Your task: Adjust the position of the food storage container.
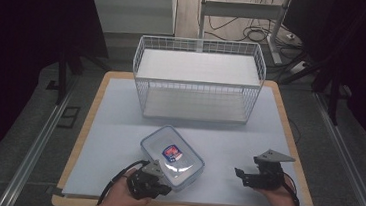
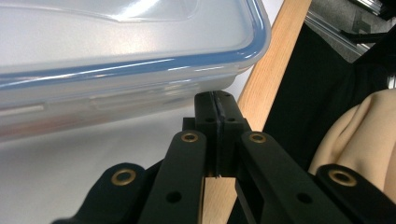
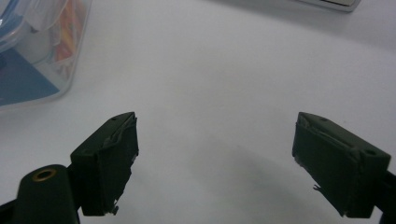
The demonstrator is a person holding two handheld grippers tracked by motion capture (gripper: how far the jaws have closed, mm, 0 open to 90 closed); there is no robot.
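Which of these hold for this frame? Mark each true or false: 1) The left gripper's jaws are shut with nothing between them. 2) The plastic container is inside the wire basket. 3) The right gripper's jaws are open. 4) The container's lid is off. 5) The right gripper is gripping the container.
1) True: the left gripper has its jaws pressed together, empty, just beside the plastic container.
2) False: the container sits on the white mat, in front of the wire basket.
3) True: the right gripper has its jaws spread wide over bare mat.
4) False: the blue-rimmed lid is on the container.
5) False: the right gripper is apart from the container and holds nothing.
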